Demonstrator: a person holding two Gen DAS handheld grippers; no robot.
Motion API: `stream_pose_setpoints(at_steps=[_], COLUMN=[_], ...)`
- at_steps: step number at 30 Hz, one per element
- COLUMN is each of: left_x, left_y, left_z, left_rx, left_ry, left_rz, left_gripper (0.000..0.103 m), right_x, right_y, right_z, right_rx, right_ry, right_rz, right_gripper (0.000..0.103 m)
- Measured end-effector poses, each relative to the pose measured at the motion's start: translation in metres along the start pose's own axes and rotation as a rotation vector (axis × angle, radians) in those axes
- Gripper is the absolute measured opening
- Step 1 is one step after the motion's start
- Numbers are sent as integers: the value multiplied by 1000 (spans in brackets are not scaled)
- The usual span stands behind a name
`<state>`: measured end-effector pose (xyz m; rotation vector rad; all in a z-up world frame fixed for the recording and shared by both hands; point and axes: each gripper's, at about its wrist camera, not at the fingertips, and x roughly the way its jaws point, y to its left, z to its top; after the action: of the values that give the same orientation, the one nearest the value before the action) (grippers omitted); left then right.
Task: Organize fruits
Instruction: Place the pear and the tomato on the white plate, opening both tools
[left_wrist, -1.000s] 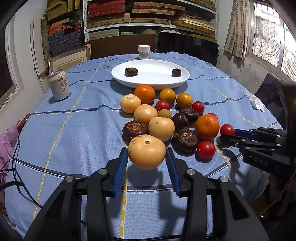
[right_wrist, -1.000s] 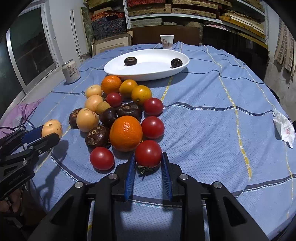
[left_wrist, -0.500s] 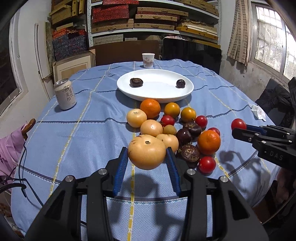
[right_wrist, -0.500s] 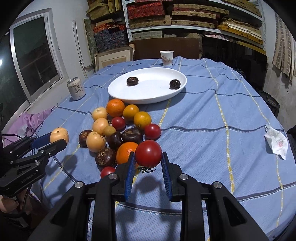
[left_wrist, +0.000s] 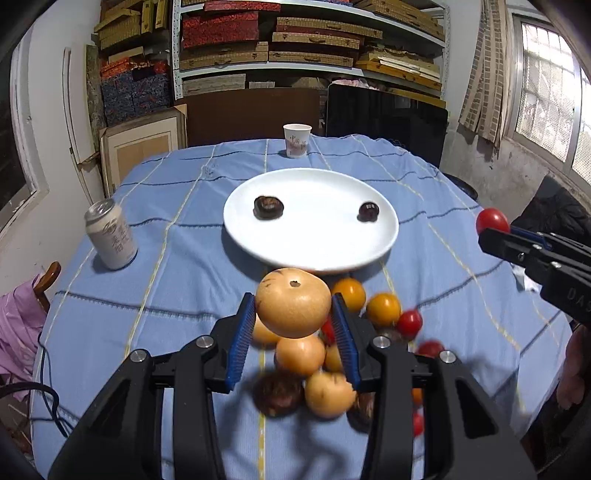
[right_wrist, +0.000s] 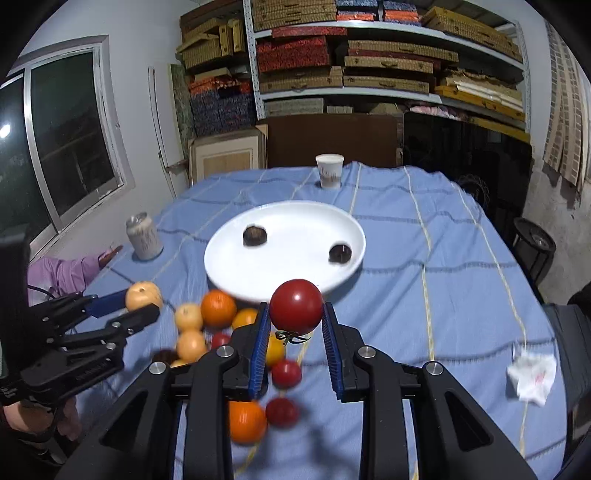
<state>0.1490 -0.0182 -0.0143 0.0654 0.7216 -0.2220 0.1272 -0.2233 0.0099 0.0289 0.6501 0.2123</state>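
My left gripper (left_wrist: 293, 325) is shut on a large tan pear (left_wrist: 293, 302) and holds it in the air above the fruit pile (left_wrist: 325, 369). My right gripper (right_wrist: 295, 332) is shut on a red tomato (right_wrist: 296, 306), also lifted above the pile (right_wrist: 221, 332). The white plate (left_wrist: 314, 243) lies beyond the pile with two dark fruits, one left (left_wrist: 268, 207) and one right (left_wrist: 368, 211). The plate also shows in the right wrist view (right_wrist: 288, 266). The right gripper with its tomato (left_wrist: 492, 220) shows at the right of the left wrist view. The left gripper with its pear (right_wrist: 143, 295) shows at the left of the right wrist view.
A drink can (left_wrist: 110, 240) stands at the table's left. A paper cup (left_wrist: 297, 140) stands at the far edge. A crumpled tissue (right_wrist: 532, 376) lies at the right. The round table has a blue cloth (left_wrist: 166, 288). Shelves with boxes stand behind.
Both grippers have risen from the table with their fruit and moved forward toward the plate. The pile now lies below them.
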Motion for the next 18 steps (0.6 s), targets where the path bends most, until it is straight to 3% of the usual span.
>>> stream_pose_setpoints(at_steps=[5,10,18], left_x=[43,102,177], left_y=[0,4,22], left_z=[44,68,84], left_rx=[0,-23,-58], left_ry=[25,94,179], left_rz=[-3,-10,21], left_gripper=[41,41,41], right_x=[40,109,218], right_y=[-5,-13,-27], right_z=[50,86,107], right_rx=[-38,-33,9], right_ry=[-4,49,163], right_rz=[5,19,24], right_gripper=[28,28,28])
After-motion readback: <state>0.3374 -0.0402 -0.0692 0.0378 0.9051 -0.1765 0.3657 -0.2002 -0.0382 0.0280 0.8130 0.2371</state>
